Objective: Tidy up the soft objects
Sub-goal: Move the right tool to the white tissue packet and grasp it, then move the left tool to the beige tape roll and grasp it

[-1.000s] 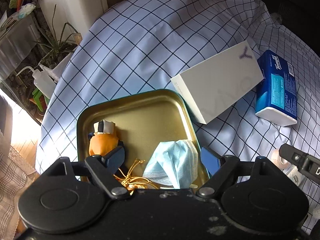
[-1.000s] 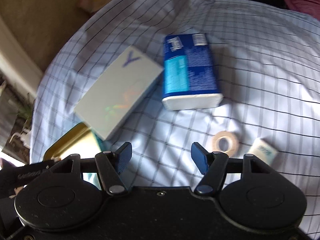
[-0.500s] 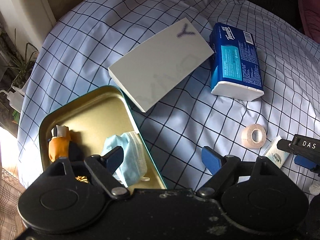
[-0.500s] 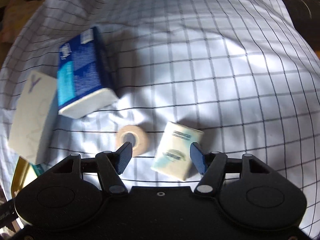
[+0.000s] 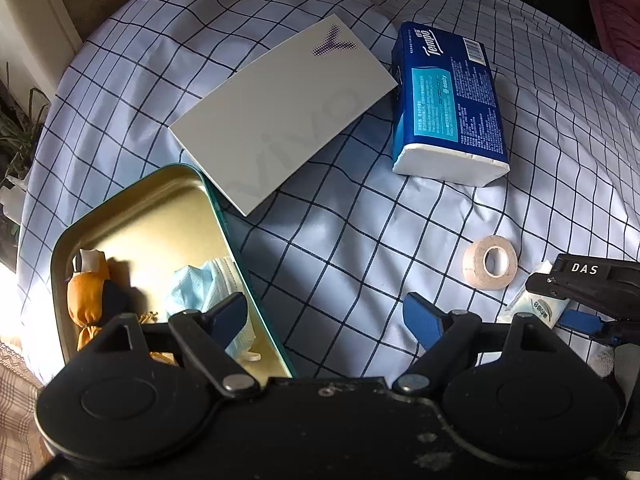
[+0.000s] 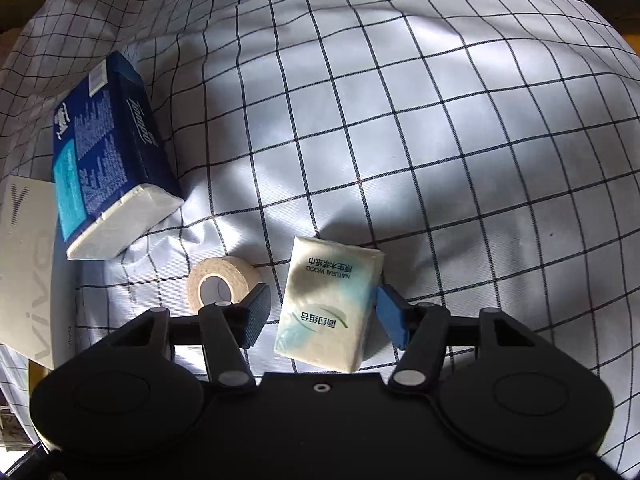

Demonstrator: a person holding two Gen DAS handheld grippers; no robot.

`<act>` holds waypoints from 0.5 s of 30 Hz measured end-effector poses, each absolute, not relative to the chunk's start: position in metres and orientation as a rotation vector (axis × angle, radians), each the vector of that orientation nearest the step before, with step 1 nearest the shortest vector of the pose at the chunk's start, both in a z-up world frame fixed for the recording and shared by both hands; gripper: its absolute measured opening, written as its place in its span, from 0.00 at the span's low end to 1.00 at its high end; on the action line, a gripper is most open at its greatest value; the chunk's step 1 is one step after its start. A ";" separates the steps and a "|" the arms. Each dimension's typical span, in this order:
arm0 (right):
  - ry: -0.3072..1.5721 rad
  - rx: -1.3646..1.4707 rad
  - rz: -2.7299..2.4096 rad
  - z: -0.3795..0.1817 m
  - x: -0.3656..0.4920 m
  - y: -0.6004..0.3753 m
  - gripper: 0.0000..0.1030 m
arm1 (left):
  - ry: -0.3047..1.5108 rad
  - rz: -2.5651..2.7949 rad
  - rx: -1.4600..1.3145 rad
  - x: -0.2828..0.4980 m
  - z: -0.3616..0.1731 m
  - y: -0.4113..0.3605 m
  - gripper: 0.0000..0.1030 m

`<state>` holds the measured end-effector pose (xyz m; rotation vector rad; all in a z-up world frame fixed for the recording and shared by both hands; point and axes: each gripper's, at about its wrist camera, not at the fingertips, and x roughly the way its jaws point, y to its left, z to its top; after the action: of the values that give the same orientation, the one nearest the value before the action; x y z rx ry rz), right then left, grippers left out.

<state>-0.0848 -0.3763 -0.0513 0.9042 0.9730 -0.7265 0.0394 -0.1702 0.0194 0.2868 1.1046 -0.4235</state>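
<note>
Right gripper [image 6: 322,314] is closing its jaws around the small tissue pack [image 6: 330,304] (pads not pressing yet); left gripper [image 5: 326,316] is hovering wide.

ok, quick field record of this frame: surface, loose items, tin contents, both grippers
surface: checked cloth
loose items: white box; blue tissue pack; tape roll; small tissue pack
tin: face mask, orange pouch
left gripper: open, nothing between the fingers, above the tin's edge
right gripper: jaws closing around the small tissue pack, gap visible at one pad
</note>
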 end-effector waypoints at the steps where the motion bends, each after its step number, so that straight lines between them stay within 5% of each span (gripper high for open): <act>1: 0.981 0.901 -0.732 -0.055 -0.082 -0.376 0.56 | 1.106 -0.426 0.287 0.040 0.018 -0.172 0.82; 15: 0.936 0.850 -0.737 -0.041 -0.091 -0.387 0.51 | 1.089 -0.532 0.208 0.032 0.007 -0.216 0.82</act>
<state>-0.0906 -0.3867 -0.0406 0.8502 0.9364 -0.7370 0.0316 -0.2165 0.0071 0.2078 1.0890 -0.5323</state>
